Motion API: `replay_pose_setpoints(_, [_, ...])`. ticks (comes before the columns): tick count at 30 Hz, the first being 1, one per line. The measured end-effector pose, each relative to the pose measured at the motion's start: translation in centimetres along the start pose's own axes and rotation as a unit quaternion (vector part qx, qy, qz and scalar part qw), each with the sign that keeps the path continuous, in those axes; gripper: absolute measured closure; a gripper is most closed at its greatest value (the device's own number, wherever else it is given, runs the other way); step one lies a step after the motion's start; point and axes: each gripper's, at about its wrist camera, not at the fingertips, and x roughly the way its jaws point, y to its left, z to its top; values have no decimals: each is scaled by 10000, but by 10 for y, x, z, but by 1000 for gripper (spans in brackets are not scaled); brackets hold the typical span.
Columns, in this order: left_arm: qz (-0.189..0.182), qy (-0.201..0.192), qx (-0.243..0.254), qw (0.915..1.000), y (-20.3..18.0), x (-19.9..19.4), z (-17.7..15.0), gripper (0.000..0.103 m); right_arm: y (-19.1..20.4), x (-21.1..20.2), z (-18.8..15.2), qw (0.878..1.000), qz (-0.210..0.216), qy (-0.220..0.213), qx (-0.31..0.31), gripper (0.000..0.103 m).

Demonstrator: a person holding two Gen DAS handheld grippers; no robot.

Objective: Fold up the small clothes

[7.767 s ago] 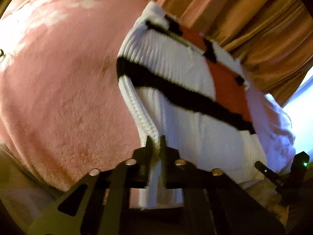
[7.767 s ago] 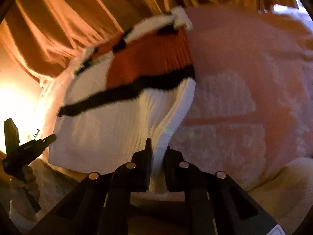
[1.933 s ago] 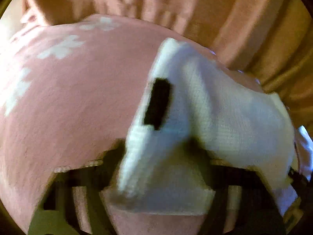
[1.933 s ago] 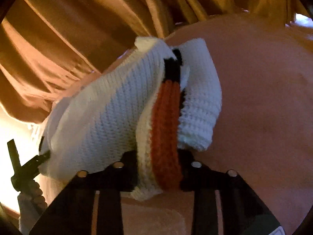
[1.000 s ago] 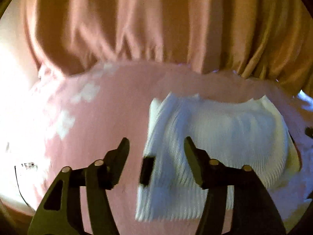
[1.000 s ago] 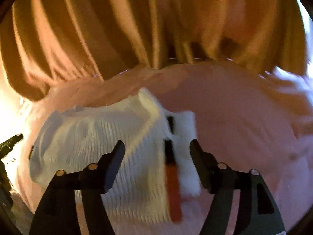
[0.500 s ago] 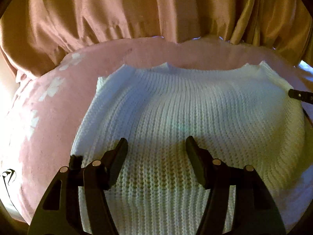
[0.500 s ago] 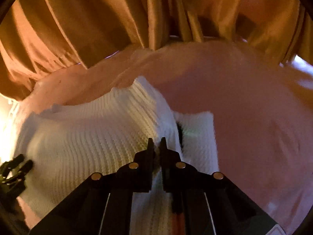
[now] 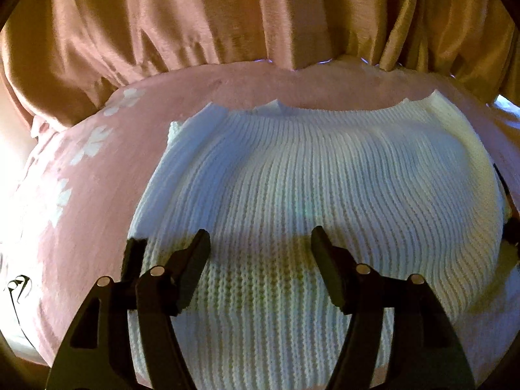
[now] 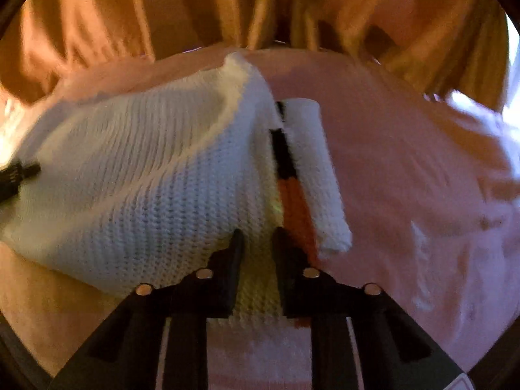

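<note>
Right gripper point(image 10: 256, 243) pinches the white knit sweater point(image 10: 156, 175) near its orange stripe point(image 10: 294, 204), seen only there; left gripper point(image 9: 260, 243) has just been opening, hovering wide over it

Ahead of me, a gathered orange-brown curtain point(image 9: 227, 22) hangs in folds. Below it, a pink blanket point(image 9: 97, 201) with white flower prints. Bright daylight glares at the far right edge point(image 10: 512, 74).

Knit sweater point(image 9: 312, 175): white ribbed, with a black and an orange stripe along the folded edge point(image 10: 289, 178). Blanket point(image 9: 97, 195): pink, with pale flower shapes. Curtain point(image 9: 227, 16): plain orange-brown. Grippers point(image 9: 260, 247) point(image 10: 256, 237): black.
</note>
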Motion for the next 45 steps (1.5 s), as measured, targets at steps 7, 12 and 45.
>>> replay_pose_setpoints(7, [38,9,31,10000,0,-9,-12,36,1,12,-10,9992,-89,351,-167,93])
replay_pose_setpoints(12, [59,62,132,9999,-2,-12,-20,35,-10,-16,-5,9987,371,71,348,95])
replay_pose_setpoints(45, [-1,174,11,9998,-7,1,-15,27,44,47,106,9969,616,-449,-210,95])
